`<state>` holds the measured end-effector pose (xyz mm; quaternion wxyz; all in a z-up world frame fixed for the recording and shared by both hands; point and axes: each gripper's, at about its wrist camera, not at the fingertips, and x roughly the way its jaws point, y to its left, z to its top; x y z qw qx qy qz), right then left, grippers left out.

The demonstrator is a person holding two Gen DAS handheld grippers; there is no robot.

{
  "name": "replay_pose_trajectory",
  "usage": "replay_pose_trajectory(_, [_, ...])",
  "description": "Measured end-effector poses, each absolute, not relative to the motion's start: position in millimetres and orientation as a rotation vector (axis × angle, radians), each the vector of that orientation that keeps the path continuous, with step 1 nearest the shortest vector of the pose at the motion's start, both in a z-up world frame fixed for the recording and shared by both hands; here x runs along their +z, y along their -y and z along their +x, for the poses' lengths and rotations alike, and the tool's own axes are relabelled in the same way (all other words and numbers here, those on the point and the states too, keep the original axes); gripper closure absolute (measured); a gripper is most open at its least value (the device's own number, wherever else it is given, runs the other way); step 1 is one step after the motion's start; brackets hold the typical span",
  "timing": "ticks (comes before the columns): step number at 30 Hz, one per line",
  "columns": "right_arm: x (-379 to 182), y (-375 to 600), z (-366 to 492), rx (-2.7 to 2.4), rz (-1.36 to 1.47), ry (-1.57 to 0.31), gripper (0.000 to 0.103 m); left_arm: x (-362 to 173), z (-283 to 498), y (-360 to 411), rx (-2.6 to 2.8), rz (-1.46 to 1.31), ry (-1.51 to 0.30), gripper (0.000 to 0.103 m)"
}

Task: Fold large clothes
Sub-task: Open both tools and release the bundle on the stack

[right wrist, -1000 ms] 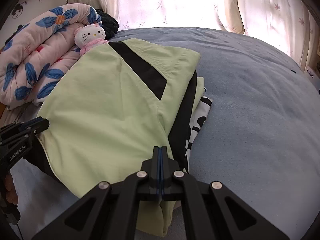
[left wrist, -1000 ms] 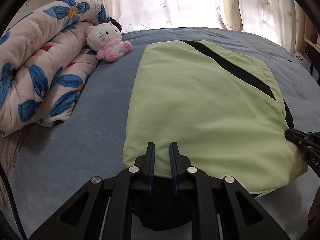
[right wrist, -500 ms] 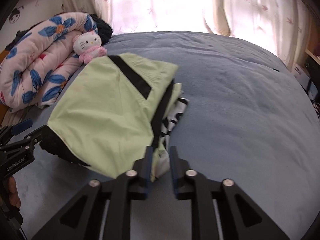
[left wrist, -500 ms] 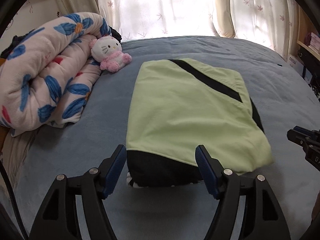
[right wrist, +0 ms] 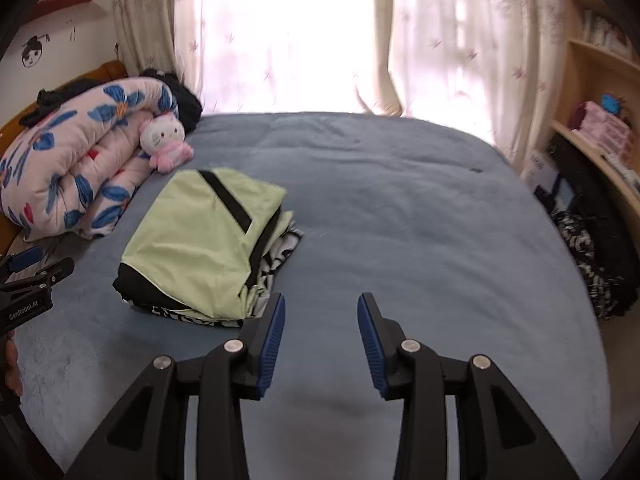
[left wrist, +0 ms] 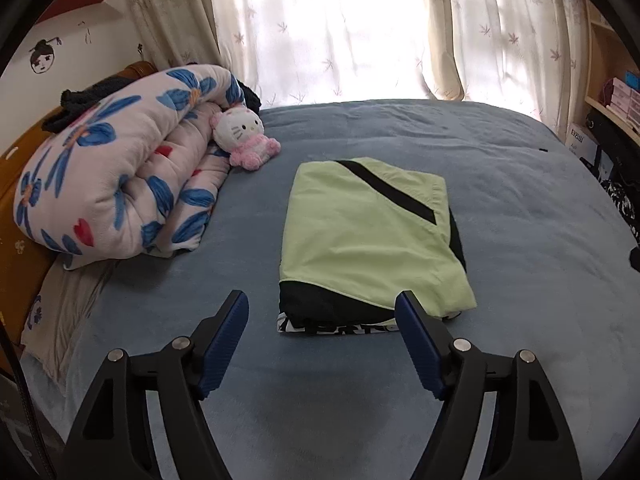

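Observation:
A light green garment with black stripes (left wrist: 368, 236) lies folded into a rectangle on the blue bed (left wrist: 520, 208), on top of a black-and-white printed piece. It also shows in the right wrist view (right wrist: 200, 240). My left gripper (left wrist: 322, 304) is open and empty, just in front of the garment's near edge and above the bed. My right gripper (right wrist: 322, 306) is open and empty, to the right of the garment's near corner. The left gripper shows at the left edge of the right wrist view (right wrist: 36, 276).
A rolled floral quilt (left wrist: 116, 184) lies along the bed's left side with a white and pink plush toy (left wrist: 244, 136) against it. Curtains (left wrist: 320, 28) hang behind the bed. Shelves (right wrist: 596, 132) and dark bags (right wrist: 592, 256) stand at the right.
Both grippers have let go of the garment, opened wide and pulled back from it. The folded garment stays on the bed.

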<state>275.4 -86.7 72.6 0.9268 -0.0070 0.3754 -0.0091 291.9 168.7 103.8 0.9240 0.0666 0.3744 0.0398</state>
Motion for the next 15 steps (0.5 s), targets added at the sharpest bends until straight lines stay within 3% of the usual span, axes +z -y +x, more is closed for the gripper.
replay_pose_trajectory(7, [120,114,201,-0.073,-0.053,-0.661,0.042,140,231,-157,0.067,0.144,-0.710,0.021])
replay_pose_trajectory(15, [102,132,139,-0.056,-0.006,-0.681,0.041,131,166,-132,0.005,0.122,-0.719,0.020])
